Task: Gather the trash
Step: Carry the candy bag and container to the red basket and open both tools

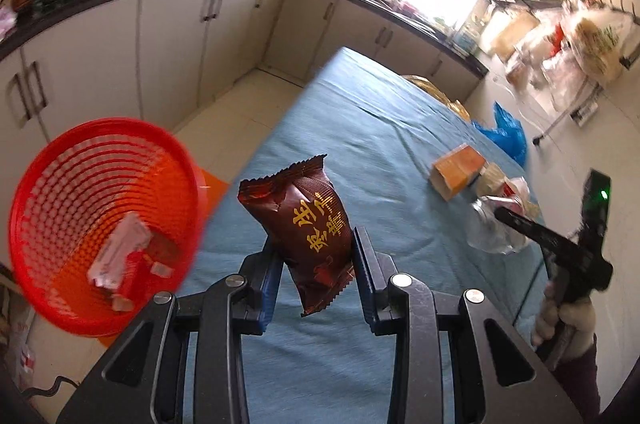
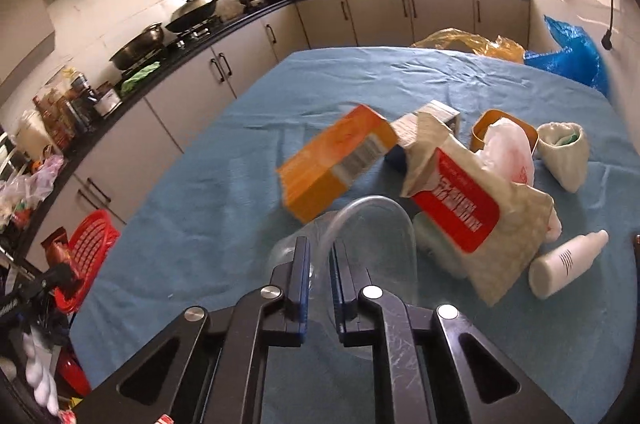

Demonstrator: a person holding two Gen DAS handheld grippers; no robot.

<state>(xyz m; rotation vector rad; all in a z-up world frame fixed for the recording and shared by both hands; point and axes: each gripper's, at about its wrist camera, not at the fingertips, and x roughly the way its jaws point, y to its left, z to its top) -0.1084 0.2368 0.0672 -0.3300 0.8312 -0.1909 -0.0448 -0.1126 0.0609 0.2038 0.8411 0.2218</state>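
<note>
My left gripper (image 1: 314, 248) is shut on a brown snack packet (image 1: 308, 224) with gold lettering and holds it above the blue-clothed table (image 1: 360, 127), right of a red mesh basket (image 1: 44, 183) that holds a white-and-red wrapper (image 1: 120, 256). My right gripper (image 2: 320, 256) is shut on the rim of a clear plastic cup (image 2: 372, 244) lying on the table. Beyond it lie an orange box (image 2: 336, 163), a torn beige-and-red paper bag (image 2: 472, 207) and a white bottle (image 2: 568, 262). The right gripper also shows in the left wrist view (image 1: 504, 214).
A yellow tin (image 2: 478, 131) with a white plastic bag in it, a cream pouch (image 2: 568, 155), a yellow bag (image 2: 460, 39) and a blue bag (image 2: 572, 51) sit at the table's far right. Kitchen cabinets (image 1: 168, 35) and a counter with pans run along the left and back.
</note>
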